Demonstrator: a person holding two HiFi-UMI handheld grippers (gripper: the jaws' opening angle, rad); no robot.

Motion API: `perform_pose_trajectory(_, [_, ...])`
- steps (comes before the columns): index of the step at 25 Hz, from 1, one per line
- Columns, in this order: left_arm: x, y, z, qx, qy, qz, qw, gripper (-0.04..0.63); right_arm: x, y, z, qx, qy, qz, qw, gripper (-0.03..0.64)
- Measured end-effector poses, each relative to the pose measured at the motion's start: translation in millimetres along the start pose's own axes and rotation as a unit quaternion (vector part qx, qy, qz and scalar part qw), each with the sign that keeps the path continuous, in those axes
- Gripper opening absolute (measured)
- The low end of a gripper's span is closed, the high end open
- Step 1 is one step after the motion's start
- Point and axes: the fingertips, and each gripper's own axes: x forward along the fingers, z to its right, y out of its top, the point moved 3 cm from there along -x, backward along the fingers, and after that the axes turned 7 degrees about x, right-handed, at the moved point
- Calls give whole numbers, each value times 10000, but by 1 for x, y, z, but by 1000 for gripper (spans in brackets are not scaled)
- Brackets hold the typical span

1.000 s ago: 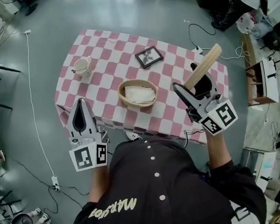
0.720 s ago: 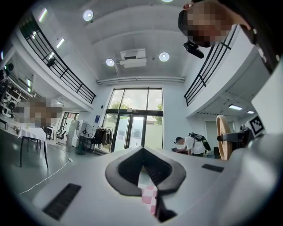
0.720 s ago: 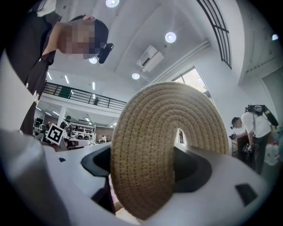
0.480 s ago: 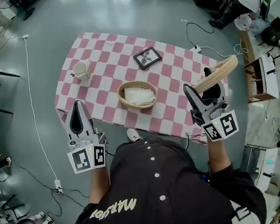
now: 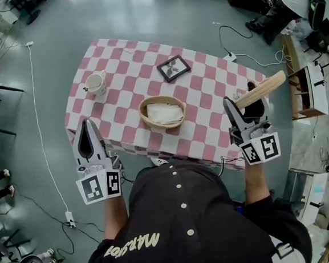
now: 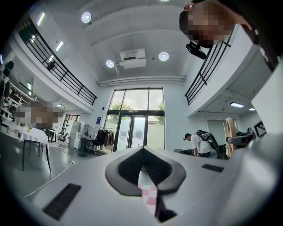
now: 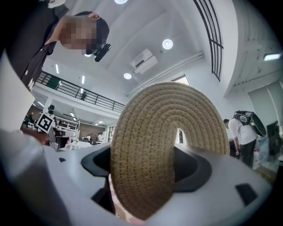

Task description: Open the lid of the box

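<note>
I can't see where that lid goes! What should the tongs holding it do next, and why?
Probably lower the round woven straw lid onto bare pink-checked tablecloth: the right tongs hold it aloft, and the woven basket already sits open.

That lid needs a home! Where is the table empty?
Bare cloth lies right of the basket, below the frame, near the lid in the right gripper. Also between the cup and the frame. The middle is taken.

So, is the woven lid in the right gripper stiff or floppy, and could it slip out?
Probably stiff: the woven lid sticks out of the right gripper, held by one edge, and shows no droop. Likely light, being thin coiled fibre. Its rough weave should resist slipping, though an edge grip might let it pivot.
</note>
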Motion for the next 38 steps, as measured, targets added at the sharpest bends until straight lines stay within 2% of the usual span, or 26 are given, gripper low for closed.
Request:
perform_pose_trajectory(6, [2,-3,-1,14,-25,-29,10000,11,-5,-8,9,5,-198,29,9998,387])
perform_pose_trajectory(38, [16,-11,-2,-89,-165,-109,9998,11,15,-16,-1,-24,-173,-185,9997,386])
